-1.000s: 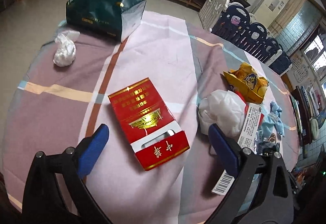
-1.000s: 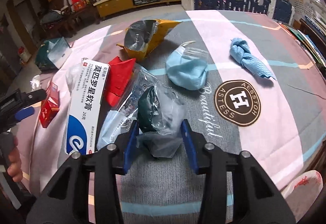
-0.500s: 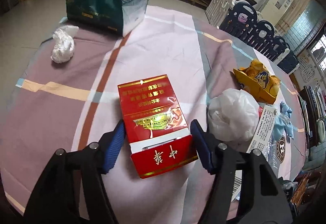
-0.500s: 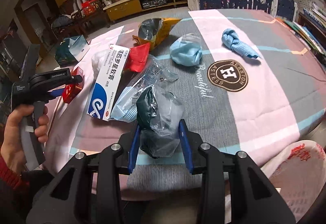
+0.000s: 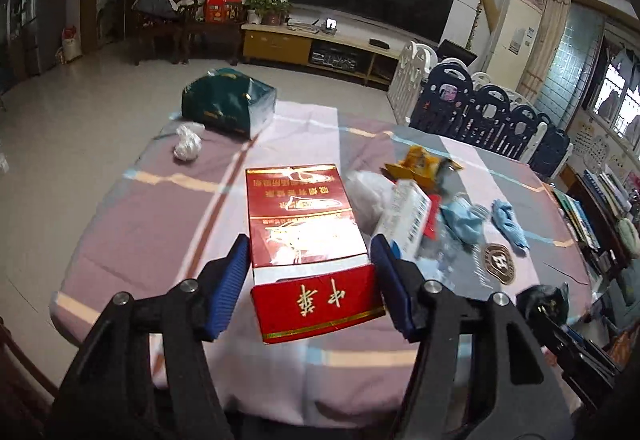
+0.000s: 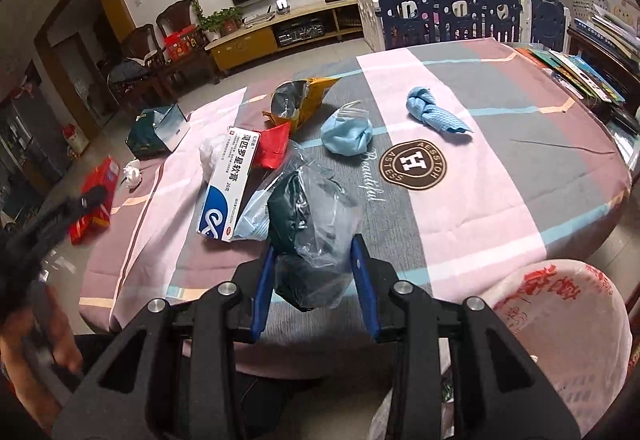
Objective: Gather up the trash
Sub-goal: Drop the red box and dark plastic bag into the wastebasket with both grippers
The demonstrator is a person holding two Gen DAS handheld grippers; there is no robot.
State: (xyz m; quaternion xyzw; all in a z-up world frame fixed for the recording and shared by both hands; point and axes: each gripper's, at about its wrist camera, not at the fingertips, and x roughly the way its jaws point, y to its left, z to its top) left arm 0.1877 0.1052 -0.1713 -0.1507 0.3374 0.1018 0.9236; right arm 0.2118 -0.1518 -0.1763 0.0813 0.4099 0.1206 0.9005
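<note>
A red cigarette box (image 5: 304,232) with gold print hangs above the table's near edge. My left gripper (image 5: 310,244) is shut on it, blue pads against both long sides. In the right wrist view the same box (image 6: 96,196) shows at far left, blurred, in the hand-held gripper. My right gripper (image 6: 314,248) is shut on a crumpled clear and dark green plastic bag (image 6: 312,224), raised over the near edge of the table. That bag (image 5: 544,300) also appears at the lower right of the left wrist view.
On the striped tablecloth (image 6: 460,200) lie a white ointment box (image 6: 230,180), a red wrapper (image 6: 274,144), a yellow snack bag (image 6: 300,100), a blue face mask (image 6: 347,134), a blue cloth (image 6: 434,112), a crumpled tissue (image 6: 132,176) and a green bag (image 6: 156,130). A white bag with red print (image 6: 560,320) sits below right.
The left jaws closed on the red box and lifted it off the cloth, pulling back. The right gripper rose and drew back with the plastic bag still in it.
</note>
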